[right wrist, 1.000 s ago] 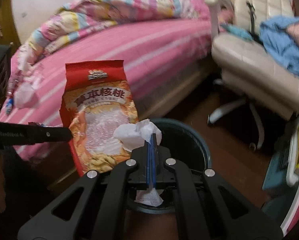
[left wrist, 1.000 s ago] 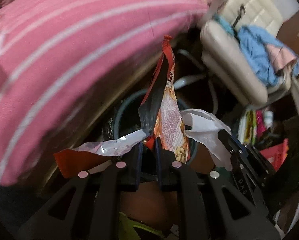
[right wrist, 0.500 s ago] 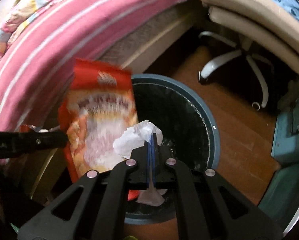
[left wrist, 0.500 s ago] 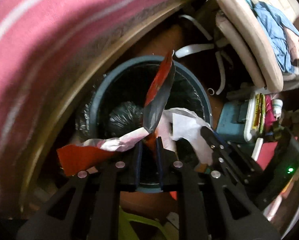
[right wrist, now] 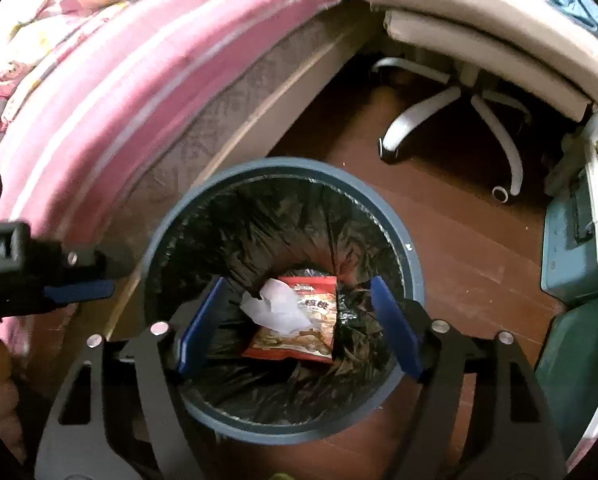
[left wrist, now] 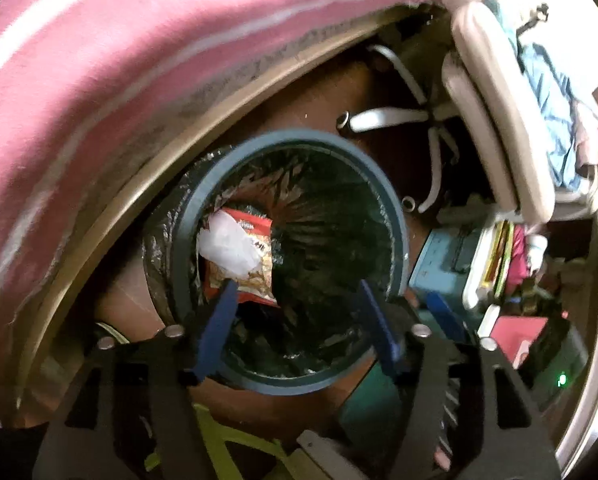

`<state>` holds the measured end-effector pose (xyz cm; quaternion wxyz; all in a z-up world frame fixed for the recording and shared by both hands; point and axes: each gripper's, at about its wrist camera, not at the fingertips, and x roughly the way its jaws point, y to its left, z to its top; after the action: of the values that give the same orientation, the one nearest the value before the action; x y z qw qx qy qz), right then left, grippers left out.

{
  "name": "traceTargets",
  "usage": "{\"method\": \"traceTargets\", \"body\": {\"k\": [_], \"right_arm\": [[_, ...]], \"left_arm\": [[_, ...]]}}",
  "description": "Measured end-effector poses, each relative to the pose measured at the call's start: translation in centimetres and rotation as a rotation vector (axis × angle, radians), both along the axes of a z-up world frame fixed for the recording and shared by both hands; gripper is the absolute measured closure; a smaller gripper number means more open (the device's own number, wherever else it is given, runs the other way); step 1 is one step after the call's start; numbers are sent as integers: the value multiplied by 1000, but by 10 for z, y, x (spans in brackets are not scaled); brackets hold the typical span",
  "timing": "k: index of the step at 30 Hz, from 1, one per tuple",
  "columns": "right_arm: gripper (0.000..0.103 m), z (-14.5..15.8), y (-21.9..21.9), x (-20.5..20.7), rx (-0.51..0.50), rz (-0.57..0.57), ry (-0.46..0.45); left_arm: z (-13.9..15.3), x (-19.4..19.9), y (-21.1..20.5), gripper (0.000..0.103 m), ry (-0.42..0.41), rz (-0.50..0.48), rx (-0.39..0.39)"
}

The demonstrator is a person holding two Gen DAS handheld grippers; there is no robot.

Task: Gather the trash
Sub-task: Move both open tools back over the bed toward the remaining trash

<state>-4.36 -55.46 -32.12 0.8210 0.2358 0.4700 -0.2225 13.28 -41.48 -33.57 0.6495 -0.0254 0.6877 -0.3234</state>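
A round blue trash bin (right wrist: 413, 264) with a black liner stands on the floor beside the bed; it also shows in the left wrist view (left wrist: 399, 236). A red snack bag (right wrist: 311, 340) lies at its bottom with a white crumpled tissue (right wrist: 279, 308) on top; both also show in the left wrist view, the bag (left wrist: 259, 276) and the tissue (left wrist: 229, 248). My right gripper (right wrist: 299, 328) is open and empty above the bin mouth. My left gripper (left wrist: 295, 312) is open and empty above the bin; it also shows at the left of the right wrist view (right wrist: 79, 290).
A bed with a pink striped cover (right wrist: 111, 80) runs along the bin's left. A beige office chair (right wrist: 479, 52) with a white star base (right wrist: 475, 108) stands behind it. A teal box (right wrist: 571, 248) and clutter sit at the right on the brown wooden floor (right wrist: 471, 248).
Both grippers have opened. The snack bag has left the left gripper and the tissue the right gripper; both now lie inside the bin.
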Motion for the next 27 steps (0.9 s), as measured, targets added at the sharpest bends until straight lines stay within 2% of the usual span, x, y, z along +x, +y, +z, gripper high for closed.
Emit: {"method": "traceTargets", "body": {"k": [2,6,11,16,22,27], "right_arm": [[25,16,7,-3,-14,11,-28],[24,51,22,-4,-42,46,-86],[24,108,55,3,-81,117,-186],[23,162,106,21,-109,240,-279],[22,207,187,58,-119,436,-360],[19,224,246,86,-120,552,-387]], "left_arm": [[8,2,8,35,-6,27,-18],[37,5,32,35,-14,96,-92],[95,-7,77,32,-127,153,-221],[140,-16,153,31,-199,274,-358],[171,-16,239,31,-244,421,-418],[188,-6,304,31,-272,533,-453]]}}
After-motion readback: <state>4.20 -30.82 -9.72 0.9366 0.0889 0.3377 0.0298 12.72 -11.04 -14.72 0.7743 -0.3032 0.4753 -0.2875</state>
